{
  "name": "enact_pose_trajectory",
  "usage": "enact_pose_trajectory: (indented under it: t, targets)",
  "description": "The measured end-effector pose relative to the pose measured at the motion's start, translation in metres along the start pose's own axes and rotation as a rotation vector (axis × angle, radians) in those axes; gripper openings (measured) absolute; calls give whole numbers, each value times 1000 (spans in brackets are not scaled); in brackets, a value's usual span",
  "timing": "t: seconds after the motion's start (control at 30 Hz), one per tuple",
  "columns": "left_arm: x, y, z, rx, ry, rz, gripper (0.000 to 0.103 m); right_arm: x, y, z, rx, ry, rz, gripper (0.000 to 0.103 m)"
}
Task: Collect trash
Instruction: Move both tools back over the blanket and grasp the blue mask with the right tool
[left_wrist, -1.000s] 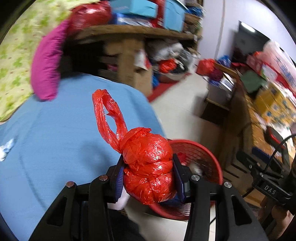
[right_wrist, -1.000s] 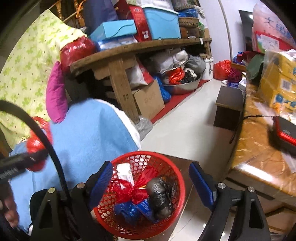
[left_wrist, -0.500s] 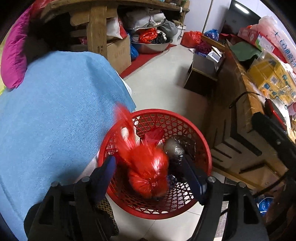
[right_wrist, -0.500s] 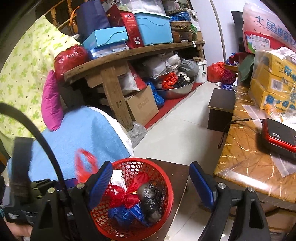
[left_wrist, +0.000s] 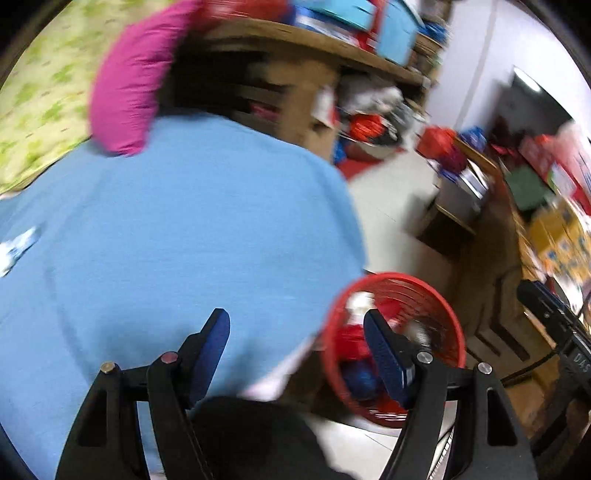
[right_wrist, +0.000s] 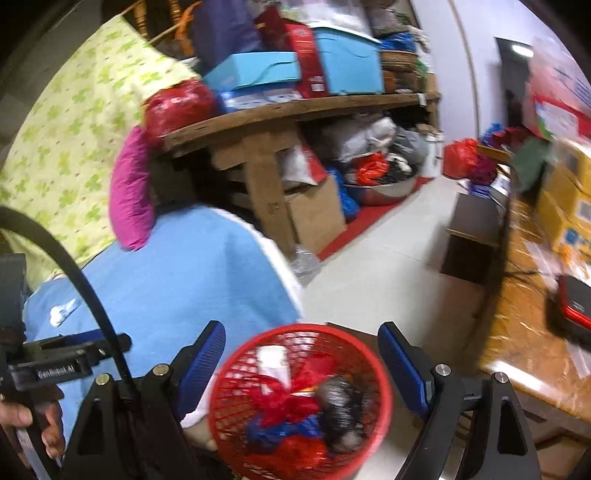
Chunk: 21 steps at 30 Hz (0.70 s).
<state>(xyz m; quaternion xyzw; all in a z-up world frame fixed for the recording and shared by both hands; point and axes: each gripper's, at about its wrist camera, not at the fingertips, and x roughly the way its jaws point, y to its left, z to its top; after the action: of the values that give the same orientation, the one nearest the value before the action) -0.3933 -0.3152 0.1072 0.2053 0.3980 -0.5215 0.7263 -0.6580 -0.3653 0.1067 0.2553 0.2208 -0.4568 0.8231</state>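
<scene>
Hovering over the blue bed (left_wrist: 184, 229), the left gripper (left_wrist: 295, 343) has its fingers well apart with nothing between them. The last figures barely differ, so the spread reads as steady. View is blurred.

Right gripper (right_wrist: 301, 350): fingers wide, empty, framing the red basket (right_wrist: 229, 373) from above without touching it.

Basket sits on the floor just beside the bed's corner. Inside: tied red bags (right_wrist: 291, 402), a blue bag (right_wrist: 284, 430), a dark grey wad (right_wrist: 338, 402), something white (right_wrist: 273, 360) near the far rim. In the left view the basket (left_wrist: 452, 325) shows behind the right-hand finger, low and to the right.

Trash left out: one small pale scrap (left_wrist: 16, 249) lies on the bed, far to the left edge; the right view shows it too (right_wrist: 64, 310), near the other tool's body. Too blurred to say whether it is paper or plastic. No other loose litter is plain on the bed. The clutter under the wooden shelf (right_wrist: 295, 107) looks like storage, not task trash, though I cannot be sure.

Step in hand, as I judge it: between items, both tools free, the left one placed to go for the next piece.

Next move calls for: carrying the left gripper across to the scrap, tipping down so the fingers straddle it, and pinching low against soft cloth. Risk: a thin flat scrap may slip, or the sheet may bunch into the grip.
</scene>
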Motion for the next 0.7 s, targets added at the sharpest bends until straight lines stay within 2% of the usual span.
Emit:
enact_pose_trajectory:
  t: [0.17,0.43,0.57,0.67,0.7]
  targets:
    - [-22,71,-17,-83,-35,101,76,10,50,7,-89,20,68,87]
    - [-41,201,-62,-293,-43,236,76,37,152,9,-262,76,200,87]
    - [-53,258,-82,-376,-61,326,76,53,203,5,-336,115,277,87]
    - [-62,295,-92,-404,-96,447,76,71,243,1,-367,160,340,87]
    - [-64,308,-95,-408,-116,518,76,79,258,-1,-364,182,371,87]
